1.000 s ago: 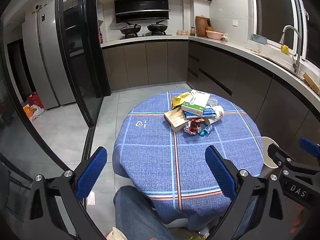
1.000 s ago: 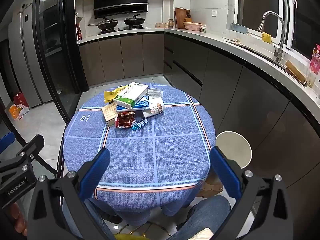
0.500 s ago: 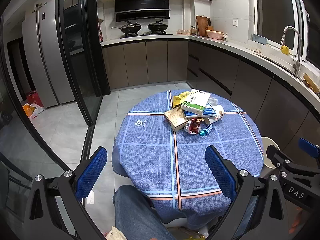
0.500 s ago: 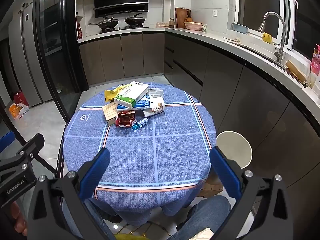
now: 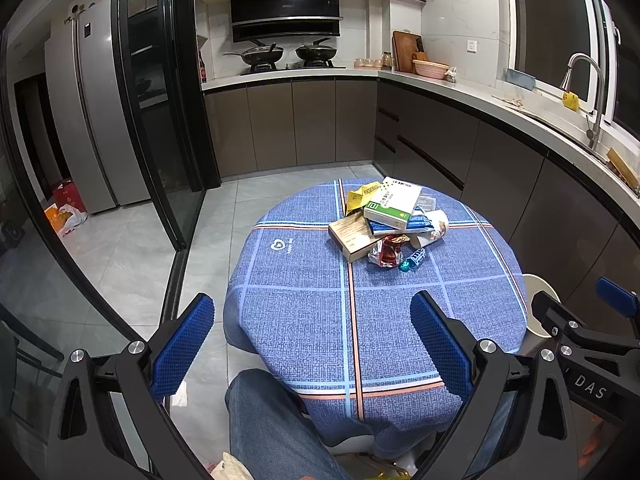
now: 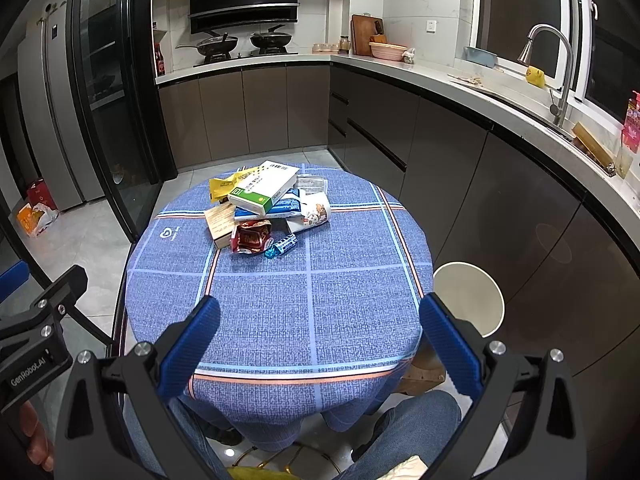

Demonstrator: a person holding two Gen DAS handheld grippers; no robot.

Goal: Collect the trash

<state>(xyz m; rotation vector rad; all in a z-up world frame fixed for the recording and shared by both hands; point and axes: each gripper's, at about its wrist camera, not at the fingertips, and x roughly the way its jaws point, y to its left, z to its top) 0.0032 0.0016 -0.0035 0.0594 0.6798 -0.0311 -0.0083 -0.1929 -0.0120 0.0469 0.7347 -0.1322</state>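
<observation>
Trash (image 5: 386, 224) lies heaped on the far half of a round table (image 5: 304, 312) under a blue checked cloth, at about 12 o'clock from the left gripper (image 5: 312, 344) and 11 o'clock from the right gripper (image 6: 320, 344). On top of the heap a white-and-green box (image 6: 262, 190) leans across a blue packet (image 6: 286, 206); a yellow wrapper (image 6: 224, 186) pokes out behind it. A tan box (image 6: 220, 222) sits at the heap's 9 o'clock edge, touching a crumpled red wrapper (image 6: 252, 236), and a small blue candy (image 6: 282, 246) lies just beside that at 3 o'clock. A white printed wrapper (image 6: 314, 216) rests at the heap's right edge.

Both grippers hang above the near rim of the table, well apart from the heap, jaws spread wide and empty (blue pads facing each other). A white bin (image 6: 468, 300) stands on the floor just beside the table, at 2 o'clock from the right gripper. The person's jeans-clad knees (image 6: 404, 428) show under the table edge.
</observation>
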